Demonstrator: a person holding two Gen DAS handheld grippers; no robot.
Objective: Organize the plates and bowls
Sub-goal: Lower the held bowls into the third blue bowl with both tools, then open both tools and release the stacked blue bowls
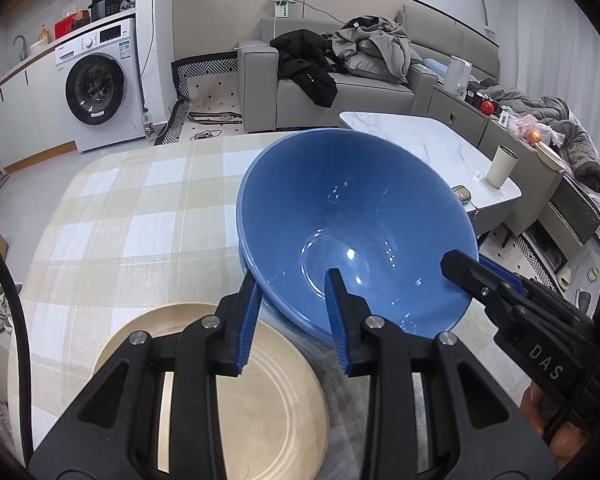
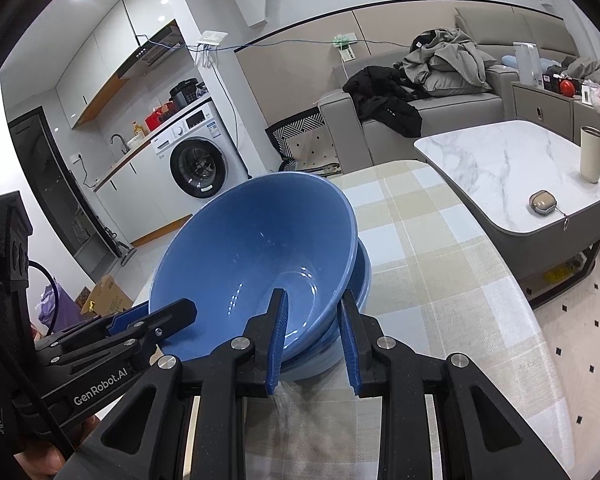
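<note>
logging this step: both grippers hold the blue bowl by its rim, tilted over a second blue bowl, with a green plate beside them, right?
Not quite: the plate is beige, not green, as the left wrist view shows. The left gripper and right gripper do hold the tilted blue bowl by its rim over a second blue bowl.

The blue bowl (image 1: 356,216) at frame centre is glazed ceramic, smooth and glossy, with bright glints inside. The beige plate (image 1: 260,392) at lower left looks matt, with faint ridged rings. A woven checked cloth (image 1: 140,216) covers the worktop. Each hand-held gripper (image 1: 294,316) is matt black plastic with ribbed blue pads (image 1: 247,320) and shiny metal bolts. The marble-look side table (image 2: 500,168) at right is polished.
</note>
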